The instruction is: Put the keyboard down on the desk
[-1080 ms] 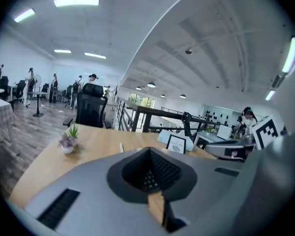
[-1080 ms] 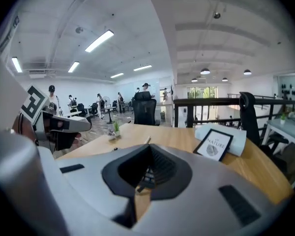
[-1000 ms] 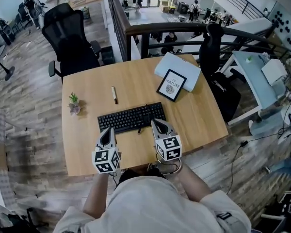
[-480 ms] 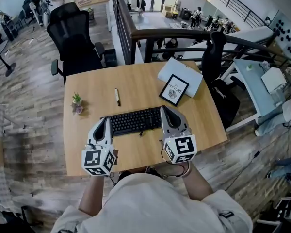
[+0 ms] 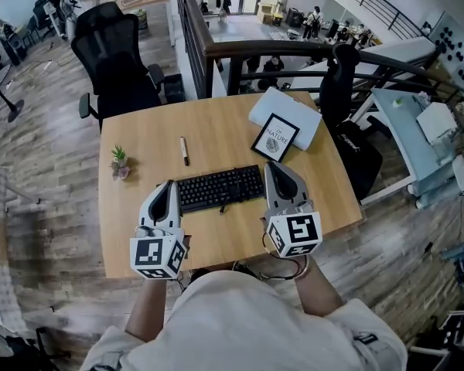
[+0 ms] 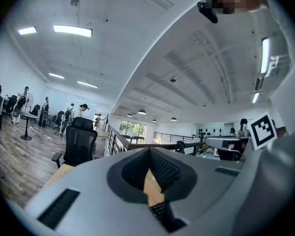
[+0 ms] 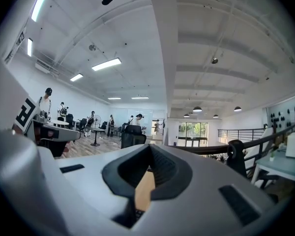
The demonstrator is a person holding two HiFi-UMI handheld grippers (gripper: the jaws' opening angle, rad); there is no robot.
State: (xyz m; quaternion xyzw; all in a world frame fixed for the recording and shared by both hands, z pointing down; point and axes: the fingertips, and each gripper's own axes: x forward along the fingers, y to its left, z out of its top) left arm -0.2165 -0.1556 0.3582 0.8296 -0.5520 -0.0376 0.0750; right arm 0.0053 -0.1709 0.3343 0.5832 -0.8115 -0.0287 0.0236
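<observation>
Left hand-held gripper [image 5: 168,190] and right hand-held gripper [image 5: 274,170] each have their jaws drawn together at the tips with nothing clamped, one at either end of the black keyboard [image 5: 220,188], which stretches between them on the wooden worktop [image 5: 216,126], a pen [image 5: 183,151] lying near behind it
</observation>
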